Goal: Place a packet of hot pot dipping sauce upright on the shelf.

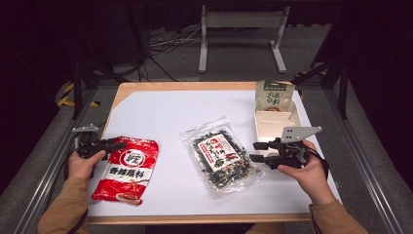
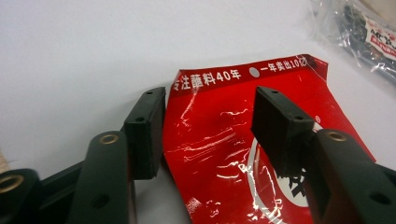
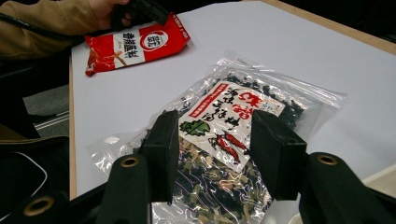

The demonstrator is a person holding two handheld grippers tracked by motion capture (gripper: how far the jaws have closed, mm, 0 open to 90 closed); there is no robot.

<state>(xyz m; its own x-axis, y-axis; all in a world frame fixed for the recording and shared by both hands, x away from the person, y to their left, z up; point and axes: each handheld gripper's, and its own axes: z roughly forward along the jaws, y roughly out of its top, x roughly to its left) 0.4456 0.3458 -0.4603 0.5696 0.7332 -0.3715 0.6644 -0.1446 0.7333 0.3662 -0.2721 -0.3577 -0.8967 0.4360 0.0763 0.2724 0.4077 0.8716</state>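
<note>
A red snack bag (image 1: 126,168) lies flat at the front left of the white table sheet (image 1: 165,112). My left gripper (image 1: 119,145) is at its top left corner. In the left gripper view the gripper (image 2: 208,121) stands open: one jaw is at the bag's (image 2: 215,144) edge, the other over its red face, with a wide gap between. A clear bag of dark dried food (image 1: 221,156) lies in the middle. My right gripper (image 1: 254,151) is at its right edge, and in the right gripper view it (image 3: 215,140) is open and low over that bag (image 3: 224,116).
A white tray (image 1: 272,124) stands at the back right with a green pouch (image 1: 274,95) upright in its far end. The wooden table edge runs round the sheet. In the right gripper view the red bag (image 3: 135,44) lies far off by the other hand.
</note>
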